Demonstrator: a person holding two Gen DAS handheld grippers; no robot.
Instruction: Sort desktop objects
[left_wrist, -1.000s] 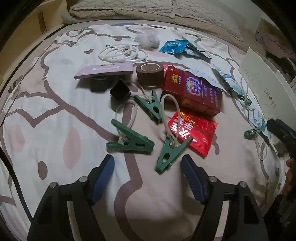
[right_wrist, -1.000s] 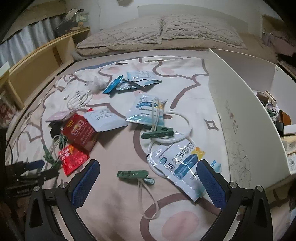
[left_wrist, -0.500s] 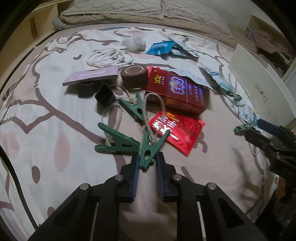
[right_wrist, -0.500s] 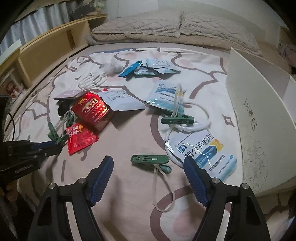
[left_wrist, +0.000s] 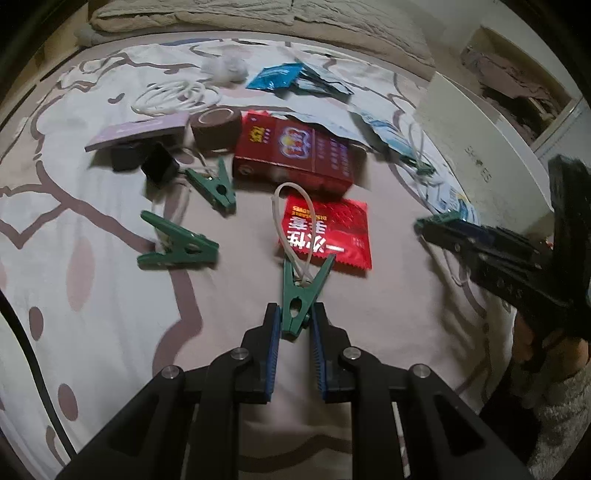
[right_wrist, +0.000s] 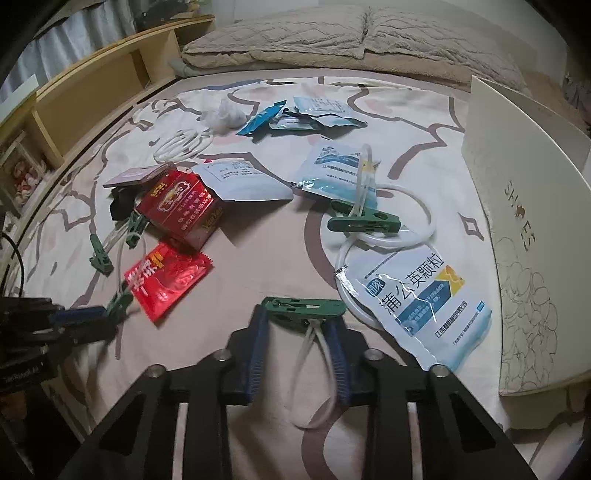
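Pinching a green clothes peg (left_wrist: 298, 300) by its tail near the bed's (left_wrist: 110, 332) front edge, the left hand-held gripper (left_wrist: 294, 339) has its blue pads pressed onto it, just short of the red sachet (left_wrist: 327, 230). Toward the bed's right side, beside the white shoebox (right_wrist: 524, 229), the right hand-held gripper (right_wrist: 299, 332) clamps a second green peg (right_wrist: 303, 307), whose white cord loop (right_wrist: 314, 380) trails back between the fingers.

In the left wrist view, open bedsheet (left_wrist: 92, 332) is being left free across the lower left, while the middle is being blocked by two green clips (left_wrist: 177, 245), a red box (left_wrist: 295, 155) and a red sachet (left_wrist: 325, 230). In the right wrist view, the right edge is being walled off by a white shoe box (right_wrist: 517, 206), with a blue-and-white pouch (right_wrist: 417, 306) lying just beside it.
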